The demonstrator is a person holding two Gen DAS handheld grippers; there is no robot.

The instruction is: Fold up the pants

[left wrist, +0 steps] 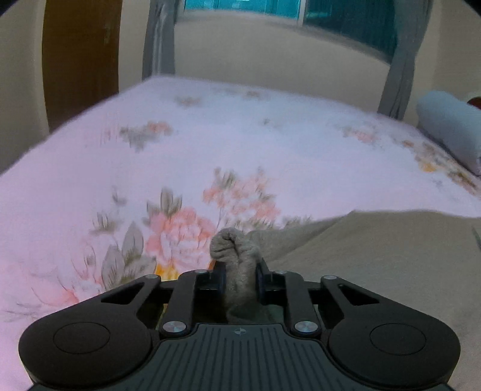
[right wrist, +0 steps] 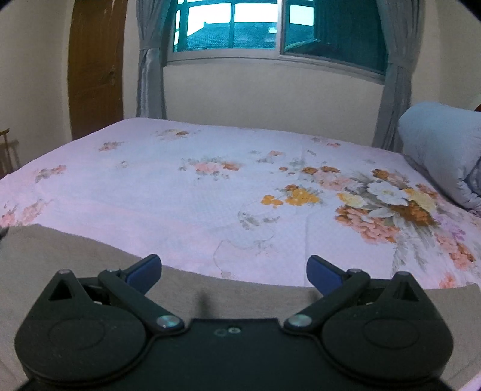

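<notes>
Tools work a pair of grey-beige pants [left wrist: 375,255] across a bed [left wrist: 210,135] dressed in a pink floral sheet, with a rolled pale-blue quilt [right wrist: 442,150] at its right end and a curtained window [right wrist: 234,27] on the far wall. The pants lie spread along the near edge of the bed, their cloth filling the lower part of both wrist views. Left tool [left wrist: 239,275] has its fingers drawn narrow on a bunched fold of the fabric, which pokes up in a knot between the blue pads [left wrist: 219,279]; blur across the sheet in that view suggests the tool is in motion. Right tool [right wrist: 233,270] stands wide and holds nothing, poised just above the cloth's far edge.

By the look of it, a fold is being carried by the left side alone. The next move appears to call for the right tool to close on the matching edge, so that both sides travel together and the cloth lands flat rather than skewed.
</notes>
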